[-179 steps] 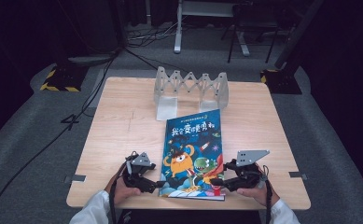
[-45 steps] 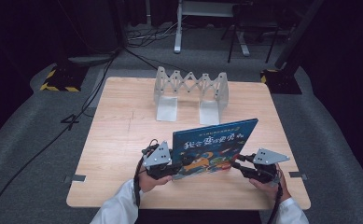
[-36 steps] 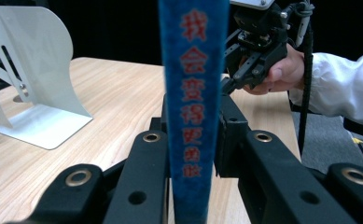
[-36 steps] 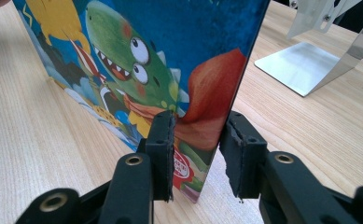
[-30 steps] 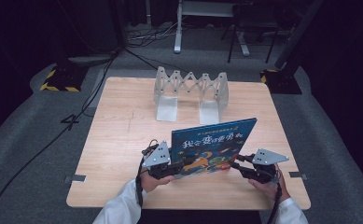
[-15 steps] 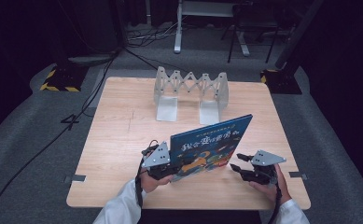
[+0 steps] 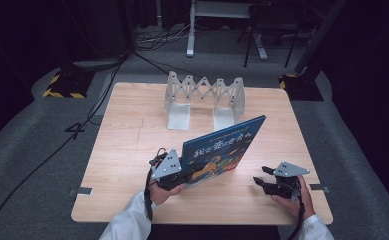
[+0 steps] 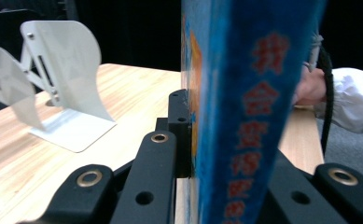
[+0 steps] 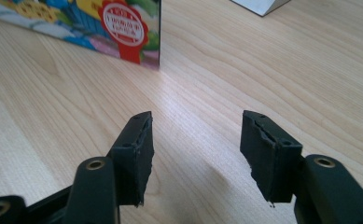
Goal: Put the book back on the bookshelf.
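Book (image 7: 222, 150) stands tilted on desk (image 7: 132, 150), your left gripper (image 7: 179, 176) pinching its lower left corner. Right gripper (image 9: 195, 149) spread, holding nothing, just beside book. Cover looks stiff, glossy, likely slippery; grip near spine. Bookend rack (image 7: 204, 97) waits behind.

The high view looks forward and down from above the person's side onto the whole pale wooden table (image 7: 132, 150), from well back. The left gripper view rides low and close, looking along its jaws past the blue picture book's spine (image 8: 254, 112) to the white folding metal book rack (image 8: 62, 79). The right gripper view skims the table (image 9: 263, 60), sharing the book's corner (image 9: 123, 32).
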A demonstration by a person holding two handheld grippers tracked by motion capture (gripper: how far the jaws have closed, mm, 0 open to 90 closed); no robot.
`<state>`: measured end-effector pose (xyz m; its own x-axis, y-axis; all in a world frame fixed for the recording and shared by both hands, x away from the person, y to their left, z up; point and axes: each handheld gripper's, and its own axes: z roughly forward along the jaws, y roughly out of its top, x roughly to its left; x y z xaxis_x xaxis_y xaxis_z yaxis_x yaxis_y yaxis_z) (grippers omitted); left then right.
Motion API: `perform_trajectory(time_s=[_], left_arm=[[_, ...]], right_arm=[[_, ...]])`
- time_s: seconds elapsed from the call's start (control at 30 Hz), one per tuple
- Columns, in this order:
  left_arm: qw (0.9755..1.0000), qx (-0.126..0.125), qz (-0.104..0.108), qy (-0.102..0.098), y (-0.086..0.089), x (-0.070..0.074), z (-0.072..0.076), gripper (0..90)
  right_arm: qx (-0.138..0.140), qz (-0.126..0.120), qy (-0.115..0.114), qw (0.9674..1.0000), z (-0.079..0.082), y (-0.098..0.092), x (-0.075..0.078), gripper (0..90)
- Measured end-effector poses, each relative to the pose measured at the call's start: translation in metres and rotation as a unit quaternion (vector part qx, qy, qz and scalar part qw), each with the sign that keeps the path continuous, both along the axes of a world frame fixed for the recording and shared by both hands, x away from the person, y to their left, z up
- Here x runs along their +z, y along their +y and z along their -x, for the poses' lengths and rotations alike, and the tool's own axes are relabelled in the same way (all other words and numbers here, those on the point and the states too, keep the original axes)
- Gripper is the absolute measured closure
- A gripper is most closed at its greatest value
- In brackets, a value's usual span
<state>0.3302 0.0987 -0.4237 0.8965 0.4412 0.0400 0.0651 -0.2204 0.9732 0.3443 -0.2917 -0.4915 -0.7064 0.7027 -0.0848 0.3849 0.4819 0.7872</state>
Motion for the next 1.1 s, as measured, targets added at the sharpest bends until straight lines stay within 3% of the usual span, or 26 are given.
perform_trajectory(time_s=[0.2, 0.33, 0.53, 0.57, 0.83, 1.1], left_arm=[[0.9997, 0.024, 0.001, -0.007, 0.01, 0.007, -0.002, 83.0], [0.9992, 0.038, -0.002, -0.012, 0.015, 0.011, -0.004, 82.9], [0.9986, 0.051, 0.002, -0.013, 0.021, 0.014, -0.007, 82.9], [0.9985, 0.053, 0.0, -0.016, 0.023, 0.014, -0.007, 82.9], [0.9964, 0.08, 0.002, -0.029, 0.031, 0.019, -0.009, 83.0], [0.9936, 0.107, 0.009, -0.035, 0.046, 0.024, -0.013, 82.9]], right_arm=[[0.003, -0.005, 0.007, 1.0, -0.001, 0.001, -0.004, 40.8], [0.022, -0.028, 0.026, 0.999, -0.002, -0.001, -0.007, 31.3], [0.026, -0.02, 0.038, 0.9987, 0.003, 0.002, -0.009, 23.1], [0.029, -0.009, 0.036, 0.9989, 0.006, 0.003, -0.011, 22.9], [0.034, 0.005, 0.04, 0.9986, 0.007, 0.006, -0.013, 23.1], [0.042, 0.0, 0.048, 0.998, 0.007, 0.005, -0.013, 26.0]])
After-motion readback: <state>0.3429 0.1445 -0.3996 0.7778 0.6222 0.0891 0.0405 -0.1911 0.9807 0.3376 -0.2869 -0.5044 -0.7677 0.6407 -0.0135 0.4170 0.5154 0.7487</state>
